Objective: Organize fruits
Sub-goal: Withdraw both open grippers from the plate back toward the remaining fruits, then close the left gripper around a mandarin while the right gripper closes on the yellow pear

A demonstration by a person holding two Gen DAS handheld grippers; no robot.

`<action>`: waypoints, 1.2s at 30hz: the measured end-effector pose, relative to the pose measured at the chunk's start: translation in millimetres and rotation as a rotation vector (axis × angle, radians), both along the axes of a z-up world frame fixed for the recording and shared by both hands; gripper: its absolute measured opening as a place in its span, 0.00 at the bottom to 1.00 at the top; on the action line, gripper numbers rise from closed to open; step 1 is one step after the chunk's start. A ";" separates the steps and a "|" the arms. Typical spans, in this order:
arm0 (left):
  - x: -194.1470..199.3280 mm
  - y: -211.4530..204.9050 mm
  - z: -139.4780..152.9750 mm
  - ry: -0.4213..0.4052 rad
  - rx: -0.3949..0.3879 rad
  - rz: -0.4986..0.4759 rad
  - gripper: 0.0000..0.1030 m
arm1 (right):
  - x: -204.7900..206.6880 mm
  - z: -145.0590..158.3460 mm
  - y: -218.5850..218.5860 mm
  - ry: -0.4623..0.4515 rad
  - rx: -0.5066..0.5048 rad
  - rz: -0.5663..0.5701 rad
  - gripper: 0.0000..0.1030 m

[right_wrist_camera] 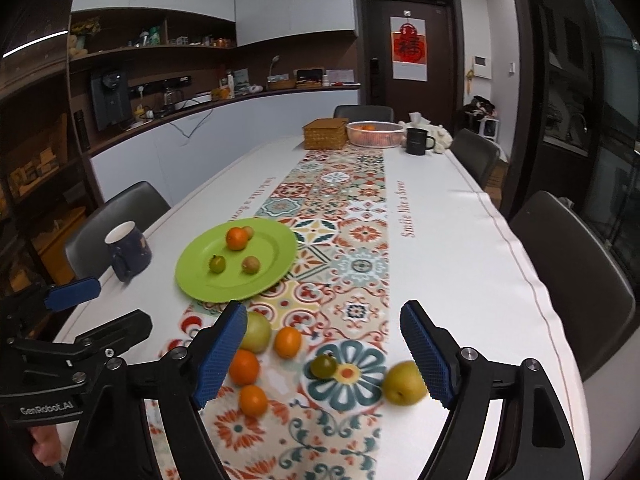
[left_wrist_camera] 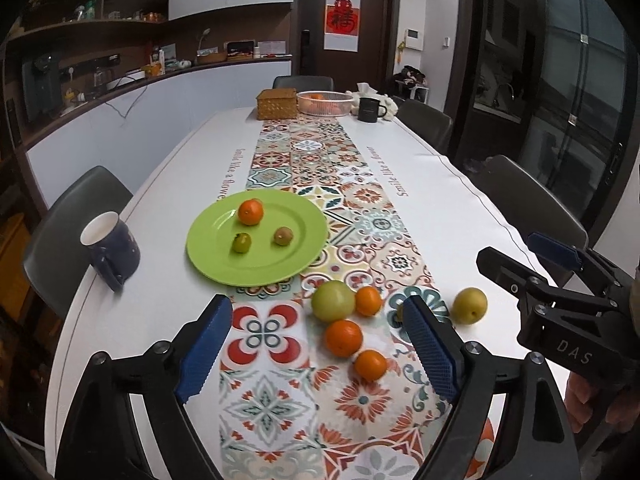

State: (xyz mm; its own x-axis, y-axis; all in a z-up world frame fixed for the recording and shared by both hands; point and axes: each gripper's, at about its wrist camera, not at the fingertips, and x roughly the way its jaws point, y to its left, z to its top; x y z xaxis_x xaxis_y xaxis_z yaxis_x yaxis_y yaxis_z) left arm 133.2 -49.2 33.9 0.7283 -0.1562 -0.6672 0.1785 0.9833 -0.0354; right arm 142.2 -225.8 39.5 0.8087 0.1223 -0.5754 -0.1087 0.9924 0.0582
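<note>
Long table under a white cloth with a patterned tile runner, bearing a green plate, a dark blue mug, loose oranges and greenish fruit, and a wicker box, basket and black mug at the far end.

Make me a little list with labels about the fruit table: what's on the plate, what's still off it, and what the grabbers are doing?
plate: green plate, on the near left of the table
on the plate: one orange, a small green fruit, a small brownish fruit, and another small one partly hidden behind the orange
off the plate: three oranges, a big green fruit, a yellow-green fruit, a small dark green fruit
left gripper: jaws open, holding nothing
right gripper: jaws open, holding nothing
beside the plate: dark blue mug
</note>
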 end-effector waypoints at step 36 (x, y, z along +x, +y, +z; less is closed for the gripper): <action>31.4 -63.1 -109.1 0.335 0.061 -0.010 0.68 | 27.2 -110.4 -64.4 0.272 -0.055 -0.055 0.77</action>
State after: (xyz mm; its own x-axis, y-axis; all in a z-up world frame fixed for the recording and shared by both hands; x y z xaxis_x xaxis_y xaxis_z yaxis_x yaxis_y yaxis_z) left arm 164.7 -112.3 -75.1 0.4659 -0.1148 -0.8773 0.1768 0.9836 -0.0348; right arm 169.4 -290.2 -70.9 0.6283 0.0453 -0.7766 -0.0429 0.9988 0.0236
